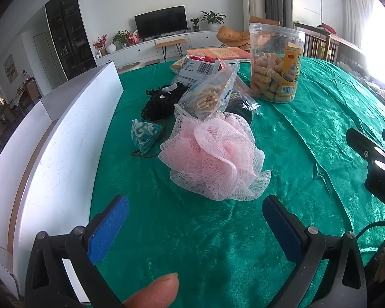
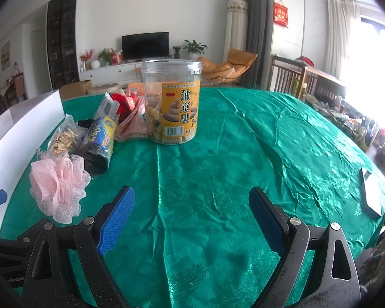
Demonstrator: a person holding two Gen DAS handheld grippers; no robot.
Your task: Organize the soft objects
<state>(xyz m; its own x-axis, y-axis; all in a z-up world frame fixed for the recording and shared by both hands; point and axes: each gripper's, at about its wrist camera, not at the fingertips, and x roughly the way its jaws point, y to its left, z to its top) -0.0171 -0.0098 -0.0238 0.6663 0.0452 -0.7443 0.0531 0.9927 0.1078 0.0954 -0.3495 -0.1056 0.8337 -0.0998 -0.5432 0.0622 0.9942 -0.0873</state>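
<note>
pink loofah (image 1: 213, 159) near white box (image 1: 64, 138), grippers apart

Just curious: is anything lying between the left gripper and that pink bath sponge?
No. In the left wrist view, only bare green tablecloth separates the open left gripper from the pink bath sponge.

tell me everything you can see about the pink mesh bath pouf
The pink bath pouf is a ruffled ball of pale pink netting, paler at its frilly edges, bunched into loose folds. It looks soft and light. It rests on the green tablecloth, free of both grippers, just ahead of the open left gripper. The clear bag of wooden sticks leans on its far side. In the right wrist view it lies far left.
</note>
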